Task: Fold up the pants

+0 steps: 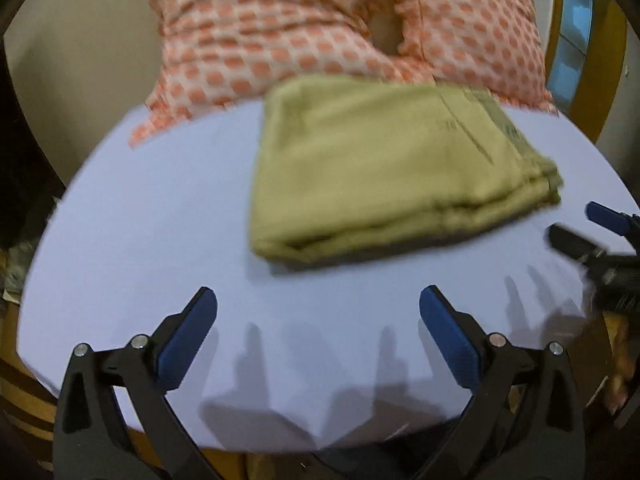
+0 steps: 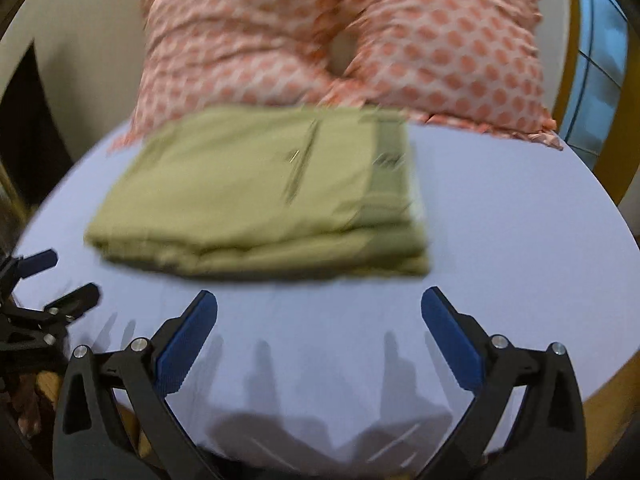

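The olive-green pants [image 1: 380, 168] lie folded into a thick rectangle on the lavender sheet [image 1: 140, 220], also in the right wrist view [image 2: 260, 196]. My left gripper [image 1: 318, 300] is open and empty, above the sheet in front of the pants. My right gripper [image 2: 318, 300] is open and empty, also in front of the pants and apart from them. Each gripper shows at the edge of the other's view: the right one [image 1: 576, 224] at the right, the left one [image 2: 68, 276] at the left. Both views are motion-blurred.
Two pillows with an orange dot pattern [image 1: 280, 28] [image 2: 440, 40] lie behind the pants against a pale wall. A yellow wooden frame [image 2: 624, 140] and a blue window [image 1: 572, 32] stand at the right. The sheet's near edge drops off below the grippers.
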Motion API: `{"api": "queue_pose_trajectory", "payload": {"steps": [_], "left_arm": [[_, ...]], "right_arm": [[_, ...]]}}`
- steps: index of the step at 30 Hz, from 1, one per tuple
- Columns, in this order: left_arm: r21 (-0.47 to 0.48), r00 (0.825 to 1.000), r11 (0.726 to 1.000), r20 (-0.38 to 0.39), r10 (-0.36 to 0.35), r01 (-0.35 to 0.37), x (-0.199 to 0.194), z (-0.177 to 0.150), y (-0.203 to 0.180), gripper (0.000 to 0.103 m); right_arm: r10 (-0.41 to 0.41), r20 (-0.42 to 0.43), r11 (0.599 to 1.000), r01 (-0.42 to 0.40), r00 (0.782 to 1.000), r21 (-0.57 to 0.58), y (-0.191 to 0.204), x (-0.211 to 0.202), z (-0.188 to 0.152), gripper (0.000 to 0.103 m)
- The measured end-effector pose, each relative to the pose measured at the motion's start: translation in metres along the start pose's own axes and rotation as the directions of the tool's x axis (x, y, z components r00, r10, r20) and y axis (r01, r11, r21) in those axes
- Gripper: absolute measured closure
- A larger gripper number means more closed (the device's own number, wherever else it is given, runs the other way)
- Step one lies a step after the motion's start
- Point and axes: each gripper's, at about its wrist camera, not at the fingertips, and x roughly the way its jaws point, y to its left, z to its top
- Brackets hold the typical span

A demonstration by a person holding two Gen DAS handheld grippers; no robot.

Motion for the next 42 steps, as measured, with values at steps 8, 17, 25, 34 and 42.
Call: {"api": "queue_pose_trajectory", "payload": {"steps": [8,17,25,34,42], "left_arm": [[-0.046,0.999,0.999,-0.047,-0.005,0.003,0.022,-0.01,0.006,0.002],[-0.059,1.0,0.998,-0.014,-0.023,0.022,0.021,-0.016,0.007,0.002],[-0.059,1.0,0.998,-0.014,-0.024,0.023,0.021,-0.016,0.008,0.002],[-0.057,1.0,0.998,0.002,-0.024,0.024,0.019,-0.017,0.008,0.002],[-0.057,1.0,0.998,-0.001,-0.021,0.021,0.02,-0.017,0.008,0.002]], "right_arm": [[-0.051,-0.083,0.999,0.052,0.995,0.016,0.014,0.025,-0.017,0.001],[-0.058,-0.064,0.998,0.06,0.996,0.033,0.016,0.024,-0.021,0.001],[-0.056,-0.064,0.998,0.058,0.996,0.029,0.015,0.024,-0.021,0.001],[-0.056,-0.062,0.998,0.058,0.996,0.03,0.016,0.024,-0.021,0.001],[-0.057,-0.062,0.998,0.059,0.996,0.03,0.016,0.024,-0.021,0.001]]}}
